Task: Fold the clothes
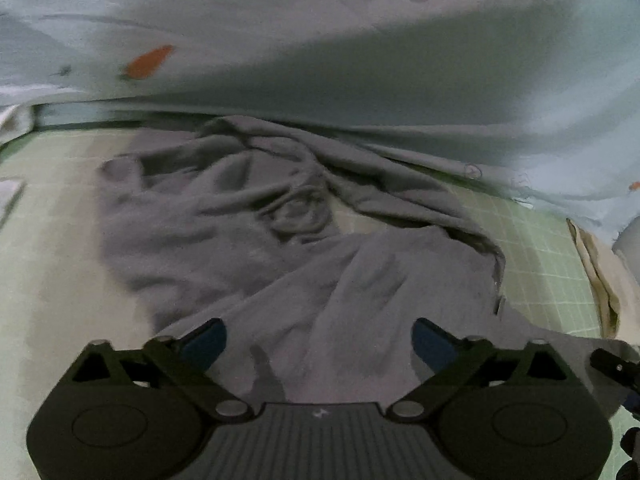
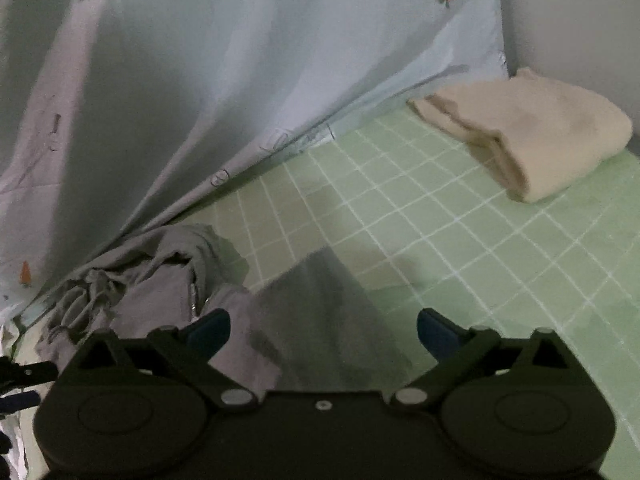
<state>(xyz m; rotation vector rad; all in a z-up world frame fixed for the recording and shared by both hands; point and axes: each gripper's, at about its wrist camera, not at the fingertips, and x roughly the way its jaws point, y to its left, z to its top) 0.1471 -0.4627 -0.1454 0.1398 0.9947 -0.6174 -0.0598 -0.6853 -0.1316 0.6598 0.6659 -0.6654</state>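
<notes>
1. Behind everything hangs a big pale blue sheet (image 2: 248,80) with little orange carrots printed on it. It drapes down to the far edge of the mat.
2. Under the clothes lies a light green mat (image 2: 460,248) with white grid lines, like small squares.
3. On the mat lies a gray garment (image 1: 280,240), all rumpled and full of wrinkles. It fills the middle of the mat in the left wrist view. Its far edge touches the bottom of the blue sheet. Its near part lies just below both tools.
4. In the right wrist view, the gray garment (image 2: 168,280) is bunched up by the sheet on the left, and one flat part reaches out toward the middle of the mat.
5. A folded beige cloth (image 2: 532,140) rests at the far right corner of the mat, well apart from the gray garment. In the left wrist view only its edge (image 1: 596,276) peeks in at the right side.
6. The left gripper (image 1: 318,344) has its blue fingers spread wide, with nothing between them. It is over the near part of the gray garment.
7. The right gripper (image 2: 324,332) is spread wide too and holds nothing. It is over the flat gray part, near the bare green mat.
</notes>
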